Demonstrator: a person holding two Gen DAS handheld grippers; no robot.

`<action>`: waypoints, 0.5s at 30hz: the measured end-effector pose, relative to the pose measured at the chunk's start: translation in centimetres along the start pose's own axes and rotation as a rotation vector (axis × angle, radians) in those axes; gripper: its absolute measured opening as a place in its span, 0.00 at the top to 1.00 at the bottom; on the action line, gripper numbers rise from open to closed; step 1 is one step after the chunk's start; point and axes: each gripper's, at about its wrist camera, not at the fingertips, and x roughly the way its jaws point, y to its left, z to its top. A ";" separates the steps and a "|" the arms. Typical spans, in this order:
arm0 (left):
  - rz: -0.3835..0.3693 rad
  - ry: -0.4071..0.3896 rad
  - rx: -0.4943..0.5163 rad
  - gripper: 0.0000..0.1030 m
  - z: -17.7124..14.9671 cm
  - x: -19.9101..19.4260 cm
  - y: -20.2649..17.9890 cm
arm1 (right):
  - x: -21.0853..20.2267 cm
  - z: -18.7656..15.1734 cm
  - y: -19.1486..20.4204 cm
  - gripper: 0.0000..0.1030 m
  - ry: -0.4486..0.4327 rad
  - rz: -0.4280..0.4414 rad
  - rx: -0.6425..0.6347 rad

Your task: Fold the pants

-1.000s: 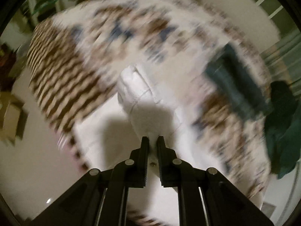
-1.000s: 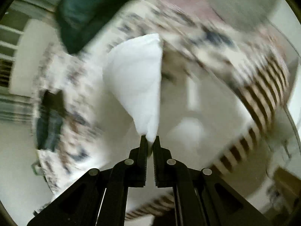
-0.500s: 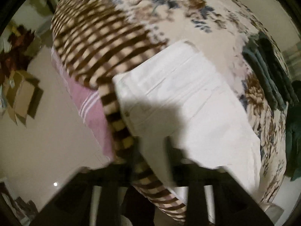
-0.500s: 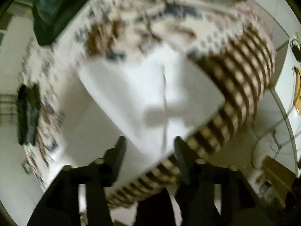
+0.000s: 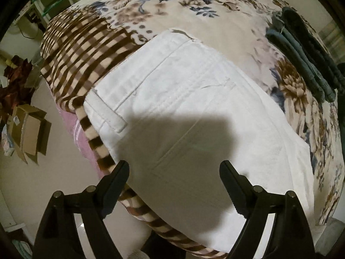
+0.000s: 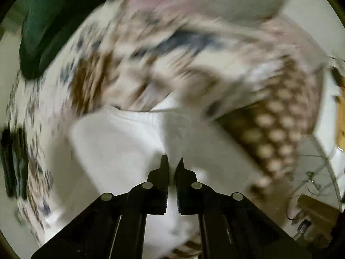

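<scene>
The white pants (image 5: 185, 99) lie folded flat on the flowered and checked bedspread (image 5: 194, 6), near the bed's front edge. My left gripper (image 5: 174, 170) is open wide and empty, just above the near part of the pants. In the blurred right wrist view the white pants (image 6: 120, 142) lie under my right gripper (image 6: 171, 164). Its jaws are nearly together with a narrow gap. I cannot tell whether any cloth is between them.
A stack of folded dark jeans (image 5: 301, 54) lies at the bed's right side, also in the right wrist view (image 6: 13, 161). A dark green cloth (image 6: 47, 21) lies at the far left. Cardboard boxes (image 5: 30, 133) stand on the floor at left. A pink sheet (image 5: 84, 142) hangs at the bed edge.
Both grippers held the hanging pants shut a second ago. The pants now lie flat on the bed. The left gripper has opened wide; the right opened, then closed to a narrow gap while moving.
</scene>
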 end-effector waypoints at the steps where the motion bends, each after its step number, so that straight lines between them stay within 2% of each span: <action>1: 0.002 0.002 0.001 0.17 -0.1 0.2 0.1 | -0.9 0.1 -1.5 0.94 -0.016 -0.005 0.042; 3: 0.004 0.009 0.005 0.17 -0.2 0.6 0.0 | -1.0 -0.2 -3.9 0.94 0.002 0.011 0.089; 5: 0.024 0.014 0.018 0.17 -0.4 0.9 -0.1 | 0.5 -1.1 -4.7 0.93 0.055 -0.018 0.076; 8: 0.038 0.022 0.032 0.17 -0.6 1.0 -0.5 | 3.0 -1.8 -5.6 0.68 0.182 -0.038 0.096; 9: 0.041 0.028 0.036 0.17 -0.6 0.9 -0.7 | 2.8 -1.8 -5.8 0.61 0.182 -0.042 0.108; 10: 0.042 0.033 0.044 0.17 -0.6 0.5 -0.9 | 2.0 -1.9 -5.9 0.60 0.174 -0.052 0.120; 13: 0.042 0.013 0.111 0.17 -0.9 -1.4 -3.3 | -1.6 -2.0 -3.6 0.60 0.122 -0.062 0.099; 15: 0.016 0.012 0.171 0.17 -1.1 -2.7 -6.4 | -3.8 -3.1 1.4 0.57 0.139 0.011 0.006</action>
